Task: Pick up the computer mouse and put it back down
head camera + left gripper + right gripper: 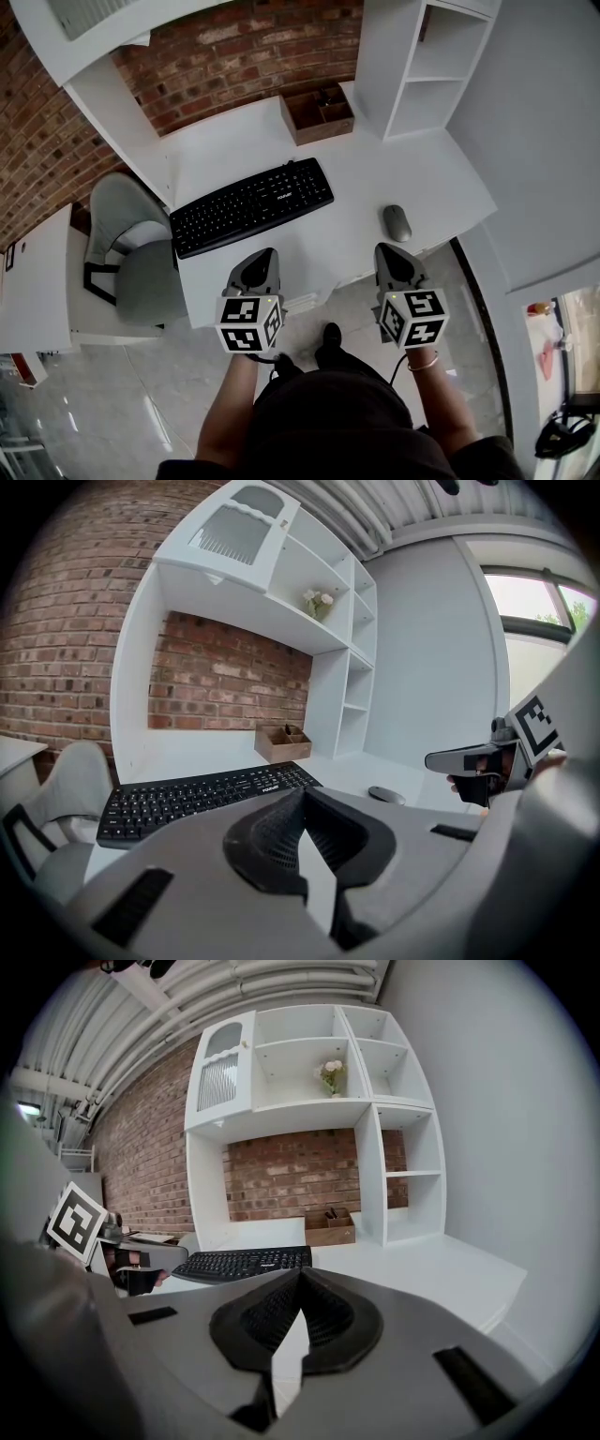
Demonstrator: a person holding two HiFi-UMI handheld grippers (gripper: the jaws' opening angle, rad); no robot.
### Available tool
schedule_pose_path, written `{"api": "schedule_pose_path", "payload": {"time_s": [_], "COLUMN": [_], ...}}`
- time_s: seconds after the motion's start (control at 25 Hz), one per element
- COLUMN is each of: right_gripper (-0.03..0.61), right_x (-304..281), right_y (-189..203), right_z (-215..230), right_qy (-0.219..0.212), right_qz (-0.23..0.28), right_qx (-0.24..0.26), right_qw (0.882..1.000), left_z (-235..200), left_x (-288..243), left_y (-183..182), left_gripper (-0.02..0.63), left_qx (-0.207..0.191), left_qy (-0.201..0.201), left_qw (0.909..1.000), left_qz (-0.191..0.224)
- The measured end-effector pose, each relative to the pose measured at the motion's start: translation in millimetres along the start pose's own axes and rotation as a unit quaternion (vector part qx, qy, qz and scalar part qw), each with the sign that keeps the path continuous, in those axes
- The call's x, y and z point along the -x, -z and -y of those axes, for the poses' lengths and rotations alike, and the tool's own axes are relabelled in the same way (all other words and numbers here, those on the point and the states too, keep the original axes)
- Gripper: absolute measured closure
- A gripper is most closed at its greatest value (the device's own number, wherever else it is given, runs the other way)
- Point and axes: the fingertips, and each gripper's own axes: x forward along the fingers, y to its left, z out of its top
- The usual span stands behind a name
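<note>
The grey computer mouse [397, 223] lies on the white desk [441, 178] near its front right edge, and it also shows small in the left gripper view [386, 795]. My right gripper [386, 248] hovers just in front of the mouse, off the desk edge, shut and empty [300, 1272]. My left gripper [267, 253] hangs in front of the black keyboard [251, 205], its tips together [302, 791] with nothing between them. In the right gripper view the mouse is hidden behind the jaws.
A brown wooden organiser box [318, 112] stands at the back of the desk by the brick wall. White shelving [422, 66] rises at the right. A grey chair [131, 248] sits left of the desk. The person's legs and shoes are below.
</note>
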Motion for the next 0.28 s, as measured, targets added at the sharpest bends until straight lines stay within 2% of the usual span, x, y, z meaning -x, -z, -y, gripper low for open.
{"api": "schedule_pose_path", "payload": {"time_s": [0.28], "right_gripper": [0.574], "right_x": [-3.9], "right_y": [-4.5], "right_z": [-3.4], "right_qy": [-0.006], "right_qz": [0.005], "right_qx": [0.003], "right_qw": [1.0], "left_z": [-5.7], "left_x": [0.7], "left_y": [-1.8], "left_gripper": [0.604], "left_qx": [-0.001], "left_qy": [-0.005], "left_qw": [1.0], "left_qz": [0.003]}}
